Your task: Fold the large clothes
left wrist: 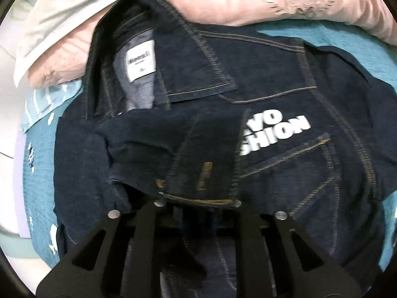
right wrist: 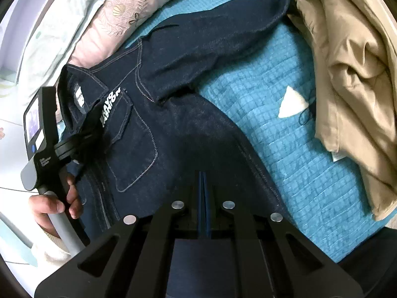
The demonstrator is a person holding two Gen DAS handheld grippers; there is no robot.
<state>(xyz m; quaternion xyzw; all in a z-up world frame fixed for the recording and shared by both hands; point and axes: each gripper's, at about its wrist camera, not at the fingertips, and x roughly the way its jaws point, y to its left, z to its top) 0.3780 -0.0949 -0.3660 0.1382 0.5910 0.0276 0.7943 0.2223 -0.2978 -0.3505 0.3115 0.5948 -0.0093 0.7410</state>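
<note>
Nearest the right wrist camera, the right gripper (right wrist: pixel 204 193) was clenched, its blue pads pressed together over the dark denim jacket (right wrist: pixel 158 129), though whether it pinched cloth could not be told. The left gripper (left wrist: pixel 198 198) stood slightly parted above a folded cuff; its fingertips were hidden. The jacket lay spread on a teal quilt (right wrist: pixel 285 149). Farther off were a pink pillow (left wrist: pixel 273 2) and a heap of beige clothing (right wrist: pixel 354 69).

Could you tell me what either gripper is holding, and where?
Right gripper shut, nothing visibly held. Left gripper at the denim cuff; grip cannot be told.
</note>
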